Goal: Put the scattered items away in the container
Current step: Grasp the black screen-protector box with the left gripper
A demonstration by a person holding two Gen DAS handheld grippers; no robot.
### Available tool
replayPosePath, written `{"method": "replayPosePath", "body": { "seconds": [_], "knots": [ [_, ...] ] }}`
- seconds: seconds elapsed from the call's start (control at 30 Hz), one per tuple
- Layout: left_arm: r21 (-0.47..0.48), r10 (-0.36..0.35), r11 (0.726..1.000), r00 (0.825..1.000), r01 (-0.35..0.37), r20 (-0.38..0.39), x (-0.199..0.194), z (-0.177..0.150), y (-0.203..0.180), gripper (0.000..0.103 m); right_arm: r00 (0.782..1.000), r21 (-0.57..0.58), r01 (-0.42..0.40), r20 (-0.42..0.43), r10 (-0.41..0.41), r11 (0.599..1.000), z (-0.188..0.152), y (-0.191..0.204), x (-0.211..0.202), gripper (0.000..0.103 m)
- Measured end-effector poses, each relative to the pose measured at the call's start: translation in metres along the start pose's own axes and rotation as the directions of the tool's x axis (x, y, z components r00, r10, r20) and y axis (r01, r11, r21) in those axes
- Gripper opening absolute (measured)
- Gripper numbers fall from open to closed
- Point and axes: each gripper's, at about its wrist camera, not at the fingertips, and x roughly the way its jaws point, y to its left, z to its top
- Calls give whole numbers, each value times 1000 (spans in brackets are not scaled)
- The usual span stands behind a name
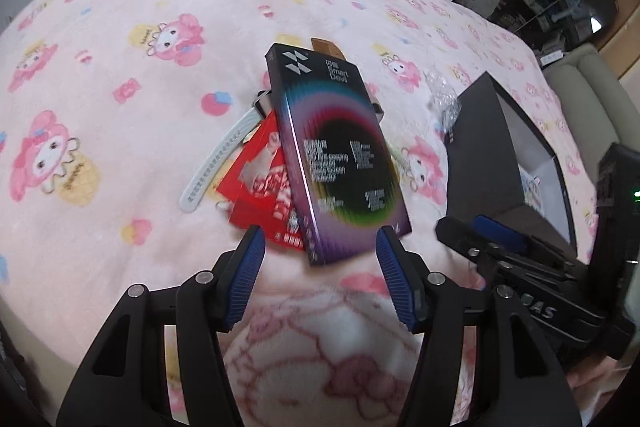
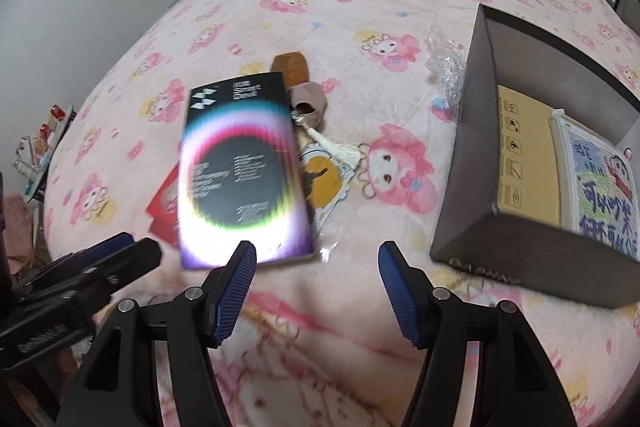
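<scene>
1. Several items lie scattered on the pink cartoon blanket [image 1: 120,27], well left of the container: a white strap [image 1: 216,163] and a red packet [image 1: 260,187], the packet partly under the dark rainbow-printed box [image 1: 340,163].
2. Left gripper [image 1: 320,267] hangs with jaws spread wide and empty, the rainbow-printed box's near end between its blue pads without visible contact.
3. Right gripper [image 2: 318,281] is likewise released, holding nothing, just beside that box.
4. Behind the box wait a brown comb-like piece [image 2: 290,67], a beige pouch [image 2: 310,101] and a yellow sticker sheet [image 2: 324,183].
5. At right, the dark container [image 2: 468,147] already holds a cardboard box [image 2: 524,155] and a cartoon-printed card [image 2: 600,195]; crumpled cellophane [image 2: 444,63] lies beside its wall. Most tidying appears left.
</scene>
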Motion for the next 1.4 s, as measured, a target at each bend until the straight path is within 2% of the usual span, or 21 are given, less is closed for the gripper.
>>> {"method": "replayPosePath", "body": {
  "seconds": [0.13,0.27,0.4,0.53,0.6,0.7,0.77,0.8,0.83,0.9,0.97,1.03,1.17,1.2,1.27,1.33,1.4],
  "knots": [
    [-8,20,1000,1000,-20,14,11,13,5,54,999,10,9,-40,-8,1000,14,-2,26,60],
    [-50,-1,999,1000,2,9,21,26,20,49,998,5,-38,-49,38,999,23,4,40,62],
    [-56,-17,998,1000,17,2,33,37,26,49,998,-13,-28,-54,27,1000,34,6,61,63],
    [-67,36,997,999,-39,-32,49,42,35,49,985,42,-148,-78,151,988,38,4,73,63],
    [-79,19,997,999,-22,-38,50,43,39,49,959,30,-245,-137,247,969,33,14,77,65],
    [-53,-18,998,997,15,-72,49,42,37,49,951,-37,-277,-156,268,960,21,25,68,64],
    [-63,-66,996,993,60,-93,49,42,39,50,932,-23,-327,-173,319,945,15,24,62,64],
    [-91,-79,993,993,70,-91,48,43,43,51,929,-14,-339,-165,333,941,15,22,59,64],
    [-104,-76,992,993,66,-86,48,44,45,51,935,-11,-329,-146,324,944,15,20,55,64],
    [-107,-18,994,998,12,-56,46,49,47,51,955,-7,-281,-99,279,960,19,15,52,64],
    [-110,1,994,999,-6,-42,48,53,47,51,964,29,-258,-62,260,966,26,8,53,64],
    [-136,-31,990,997,21,-68,56,56,49,54,959,83,-274,-56,279,958,33,0,64,64],
    [-102,-13,995,996,4,-88,61,52,40,58,931,152,-345,-70,358,926,36,-13,79,67],
    [-97,-12,995,996,3,-92,61,50,38,58,923,146,-364,-73,377,920,35,-13,77,65],
    [-88,-22,996,994,13,-105,62,46,35,55,891,142,-427,-101,442,893,31,-11,74,58],
    [-88,-33,996,993,23,-109,58,41,33,51,897,116,-418,-101,429,901,26,-1,70,49],
    [-82,-20,997,994,11,-105,50,39,27,51,904,101,-410,-86,418,907,24,1,61,46]
  ]
}}
